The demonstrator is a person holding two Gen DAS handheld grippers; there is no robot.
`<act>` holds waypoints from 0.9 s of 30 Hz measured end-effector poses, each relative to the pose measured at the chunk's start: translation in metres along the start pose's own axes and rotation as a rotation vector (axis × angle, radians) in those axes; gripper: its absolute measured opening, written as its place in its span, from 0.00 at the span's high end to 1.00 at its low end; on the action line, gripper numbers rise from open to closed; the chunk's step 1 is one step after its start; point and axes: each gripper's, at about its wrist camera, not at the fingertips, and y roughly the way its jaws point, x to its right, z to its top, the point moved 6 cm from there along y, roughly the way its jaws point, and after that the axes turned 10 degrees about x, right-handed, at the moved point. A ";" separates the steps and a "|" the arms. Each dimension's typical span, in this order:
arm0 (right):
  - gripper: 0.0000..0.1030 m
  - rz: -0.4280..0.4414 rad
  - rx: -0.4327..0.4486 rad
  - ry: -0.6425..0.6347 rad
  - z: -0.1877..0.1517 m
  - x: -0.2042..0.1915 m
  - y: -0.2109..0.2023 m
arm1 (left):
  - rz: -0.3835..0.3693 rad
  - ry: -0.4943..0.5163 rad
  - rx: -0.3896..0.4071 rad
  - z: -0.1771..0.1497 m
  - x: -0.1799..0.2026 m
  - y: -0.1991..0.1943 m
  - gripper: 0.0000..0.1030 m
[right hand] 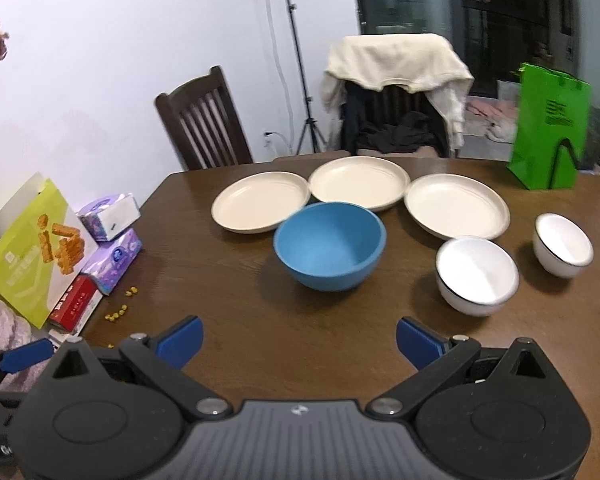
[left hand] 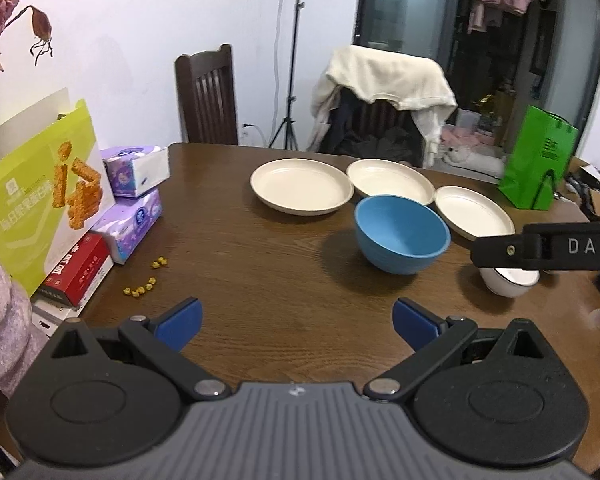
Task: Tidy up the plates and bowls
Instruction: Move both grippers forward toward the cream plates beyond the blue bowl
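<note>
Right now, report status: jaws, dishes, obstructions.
Left gripper and right gripper: jaws open, empty. Three cream round plates unstacked, blue round bowl and two white bowls loose on brown wooden table. Nothing blocking.

The left gripper hovers above the near edge of the table, level, its jaws spread wide with nothing between the blue pads. The right gripper is posed the same over the near edge, blue pads wide apart and empty. In the left wrist view the right gripper's black finger reaches in from the right edge, and a pale purple fuzzy sleeve shows at left.
</note>
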 end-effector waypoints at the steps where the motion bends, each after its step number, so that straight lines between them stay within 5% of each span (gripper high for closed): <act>1: 0.00 0.013 -0.003 -0.007 0.004 -0.003 0.006 | 0.014 -0.007 -0.004 0.002 0.000 0.003 0.00; 27: 0.04 0.200 -0.104 -0.089 0.098 -0.022 0.174 | 0.266 -0.152 -0.060 0.061 -0.032 0.121 0.00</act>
